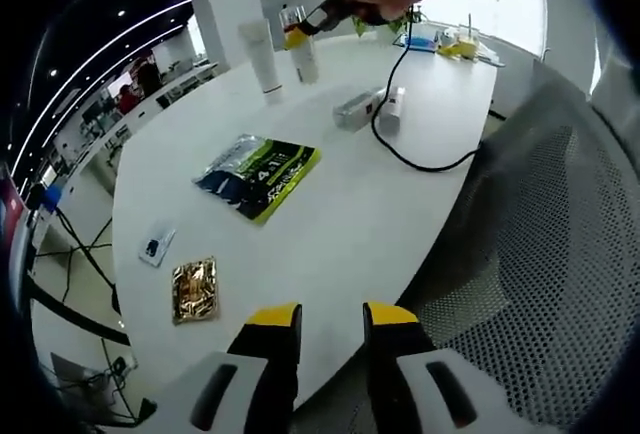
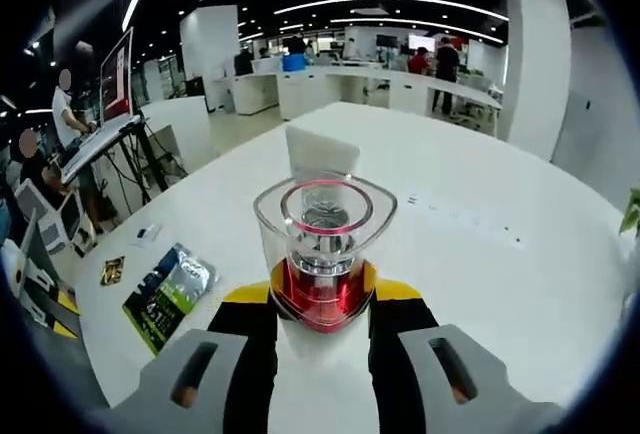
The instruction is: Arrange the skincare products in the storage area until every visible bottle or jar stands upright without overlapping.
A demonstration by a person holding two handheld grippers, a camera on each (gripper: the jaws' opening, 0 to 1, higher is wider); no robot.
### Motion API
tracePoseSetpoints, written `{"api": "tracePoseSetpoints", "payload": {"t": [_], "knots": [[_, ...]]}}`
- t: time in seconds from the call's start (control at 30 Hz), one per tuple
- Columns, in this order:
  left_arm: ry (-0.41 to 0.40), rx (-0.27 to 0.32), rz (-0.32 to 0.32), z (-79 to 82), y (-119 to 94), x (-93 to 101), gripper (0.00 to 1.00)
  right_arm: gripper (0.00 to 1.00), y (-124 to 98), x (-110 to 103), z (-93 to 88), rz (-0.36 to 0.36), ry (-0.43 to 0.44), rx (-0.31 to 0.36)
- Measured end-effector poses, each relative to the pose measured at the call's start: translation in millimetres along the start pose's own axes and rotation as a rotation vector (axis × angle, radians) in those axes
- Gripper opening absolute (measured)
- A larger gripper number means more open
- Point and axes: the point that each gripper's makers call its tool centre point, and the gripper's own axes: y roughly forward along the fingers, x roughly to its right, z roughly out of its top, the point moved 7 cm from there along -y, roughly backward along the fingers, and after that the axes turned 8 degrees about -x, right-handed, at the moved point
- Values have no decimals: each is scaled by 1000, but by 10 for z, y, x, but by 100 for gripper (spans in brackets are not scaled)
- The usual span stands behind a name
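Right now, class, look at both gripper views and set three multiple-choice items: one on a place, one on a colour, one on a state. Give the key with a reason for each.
1. Where does the gold packet lie?
A. on the white table
B. on the mesh chair
C. on the floor

2. What colour is the band at the base of the clear bottle?
A. blue
B. red
C. green

3. What is the right gripper doing?
A. hanging open
B. shut on a cable
C. shut on the clear bottle

Key: 1 A, it rests on the tabletop; 2 B, the band looks red; 3 C, both jaws press the bottle's base.

Tube (image 2: 322,154) close behind clamped bottle (image 2: 322,244)
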Motion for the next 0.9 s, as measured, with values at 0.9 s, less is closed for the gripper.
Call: {"api": "tracePoseSetpoints", "payload": {"t": [0.9], "knots": [[9, -15, 15, -18, 22, 16, 25, 31, 156, 278, -21, -59, -3, -3]]}}
